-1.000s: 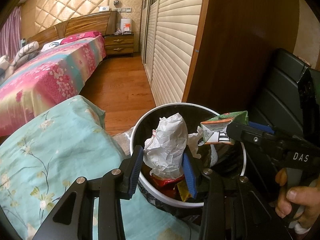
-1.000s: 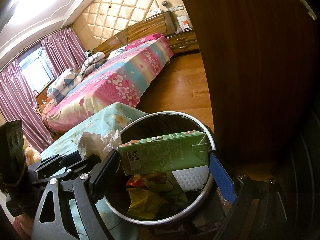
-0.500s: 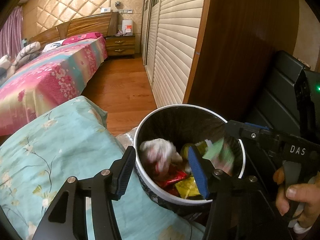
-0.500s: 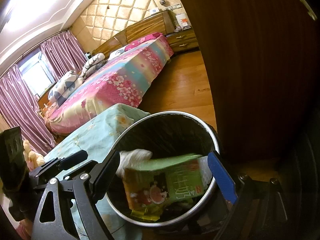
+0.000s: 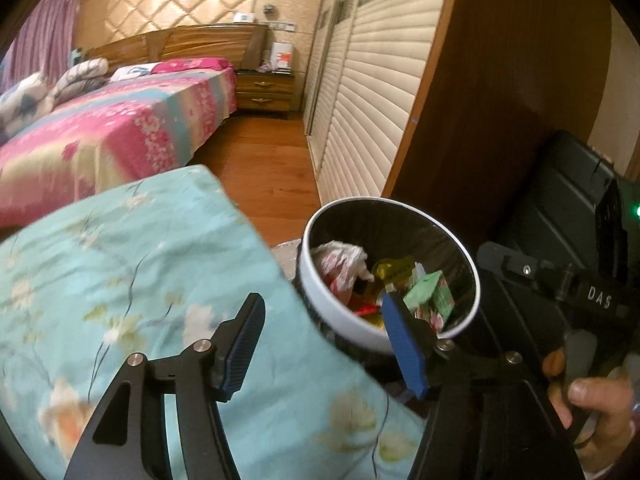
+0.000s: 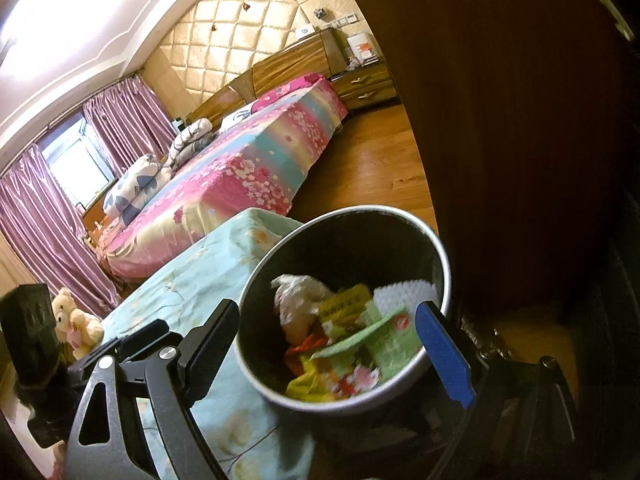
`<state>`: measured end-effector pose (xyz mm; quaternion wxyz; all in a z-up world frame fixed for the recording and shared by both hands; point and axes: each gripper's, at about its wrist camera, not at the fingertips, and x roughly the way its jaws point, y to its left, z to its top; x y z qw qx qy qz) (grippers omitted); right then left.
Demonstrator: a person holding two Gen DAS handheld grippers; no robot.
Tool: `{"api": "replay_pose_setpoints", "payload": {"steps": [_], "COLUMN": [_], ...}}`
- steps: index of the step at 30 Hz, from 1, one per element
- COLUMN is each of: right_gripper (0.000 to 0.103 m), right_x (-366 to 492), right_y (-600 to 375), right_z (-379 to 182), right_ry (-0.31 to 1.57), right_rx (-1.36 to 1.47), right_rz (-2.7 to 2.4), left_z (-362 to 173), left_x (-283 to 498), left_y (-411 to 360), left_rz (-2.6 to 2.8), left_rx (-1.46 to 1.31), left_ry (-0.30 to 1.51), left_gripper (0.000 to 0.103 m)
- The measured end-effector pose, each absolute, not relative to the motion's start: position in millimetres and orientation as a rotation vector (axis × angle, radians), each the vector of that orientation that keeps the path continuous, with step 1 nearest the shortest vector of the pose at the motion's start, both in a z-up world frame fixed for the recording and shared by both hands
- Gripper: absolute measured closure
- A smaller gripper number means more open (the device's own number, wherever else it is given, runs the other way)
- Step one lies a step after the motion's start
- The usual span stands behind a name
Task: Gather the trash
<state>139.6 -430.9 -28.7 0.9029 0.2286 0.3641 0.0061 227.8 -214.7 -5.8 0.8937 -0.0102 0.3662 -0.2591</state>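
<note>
Both sets of tongs hang above the round white-rimmed trash bin with the black liner point(image 5: 472, 280), and both are empty-handed. The left gripper point(image 5: 324, 344) has its blue-padded jaws parted to a middling gap, and they have just been opening; nothing sits between them. Its left finger hangs over the pale turquoise flowered cloth point(image 5: 120, 272), its right finger over the near rim of the bin.

The crumpled white paper ball point(image 5: 340, 260) lies down inside the bin on the left side of the pile, well beyond and below the left gripper's tips, touching neither pad. Just right of it is the green drink carton point(image 5: 430, 296), tilted among red and yellow wrappers, just beyond the right fingertip of the left gripper.

Over to the right wrist view: the right gripper point(image 6: 324, 340) stands wide open, one jaw outside the bin's left wall, the other over the near right rim, so the bin's mouth point(image 6: 260, 280) fills the gap between them. The carton point(image 6: 380, 340) lies flat-ish in the bin below that gap, clear of both pads, with the paper ball point(image 6: 298, 300) to its left and a white bumpy sheet point(image 6: 404, 296) at the far right of the pile.

A hand point(image 5: 596, 412) grips the right gripper's handle at the right edge of the left wrist view. Behind, a bed with a pink flowered cover point(image 6: 248, 176) stretches toward the far wall, and a small teddy bear point(image 6: 74, 320) sits at the far left.
</note>
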Motion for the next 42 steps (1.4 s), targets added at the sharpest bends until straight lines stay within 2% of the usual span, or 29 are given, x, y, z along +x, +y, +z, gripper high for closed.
{"api": "replay_pose_setpoints", "payload": {"steps": [6, 11, 15, 23, 26, 28, 32, 42], "right_gripper": [0.009, 0.008, 0.007, 0.006, 0.002, 0.0, 0.0, 0.0], "right_x": [102, 82, 70, 40, 26, 17, 16, 17], "right_y": [-401, -376, -355, -319, -308, -303, -302, -298], "right_z": [-29, -28, -25, 3, 20, 28, 24, -8], "right_ry": [0.705, 0.689, 0.664, 0.541, 0.439, 0.373, 0.36, 0.404], "right_rx": [0.458, 0.409, 0.34, 0.171, 0.095, 0.058, 0.064, 0.085], "right_rz": [-0.008, -0.008, -0.015, -0.036, -0.071, -0.094, -0.105, -0.122], "left_z": [-5, -3, 2, 11, 20, 23, 12, -8], "left_x": [190, 158, 131, 80, 61, 45, 23, 23], "left_y": [-179, -154, -143, -124, -111, -102, -99, -113], "left_rz": [-0.492, -0.46, -0.436, -0.403, -0.361, -0.303, -0.226, -0.173], "left_rx": [-0.054, -0.064, -0.057, -0.04, -0.045, -0.043, -0.001, 0.07], "left_ry": [0.733, 0.699, 0.652, 0.542, 0.467, 0.388, 0.309, 0.342], "left_gripper": [0.035, 0.034, 0.027, 0.022, 0.013, 0.001, 0.001, 0.001]}}
